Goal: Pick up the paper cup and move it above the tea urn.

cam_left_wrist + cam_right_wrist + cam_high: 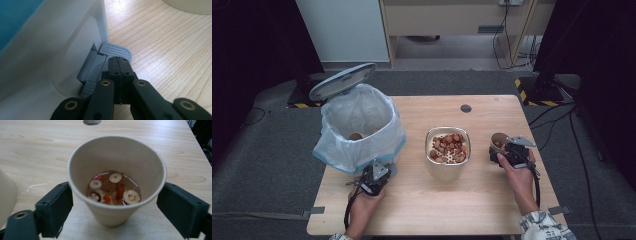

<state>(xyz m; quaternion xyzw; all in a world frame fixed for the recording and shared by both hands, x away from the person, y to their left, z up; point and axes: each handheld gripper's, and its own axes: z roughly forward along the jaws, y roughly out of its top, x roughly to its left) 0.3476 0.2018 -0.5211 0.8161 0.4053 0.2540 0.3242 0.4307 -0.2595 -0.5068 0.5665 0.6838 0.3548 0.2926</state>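
A beige paper cup [112, 215] with a little liquid and sliced dried fruit [112, 187] stands at the table's right [498, 140]. My right gripper [115, 195] is open, one jaw on each side of the cup and close to its wall [506, 150]. A white pedal bin [357, 125] lined with a plastic bag stands at the left with its lid [343, 80] raised. My left gripper [117, 60] is shut, and its tips rest on the bin's grey foot pedal [116, 48] at the bin's base [379, 171].
A wide container [448, 170] holding sliced dried fruit stands mid-table between the bin and the cup. The wooden table [437, 210] has a round cable hole [466, 108] near its far edge. Dark stands and cables lie on the floor beyond.
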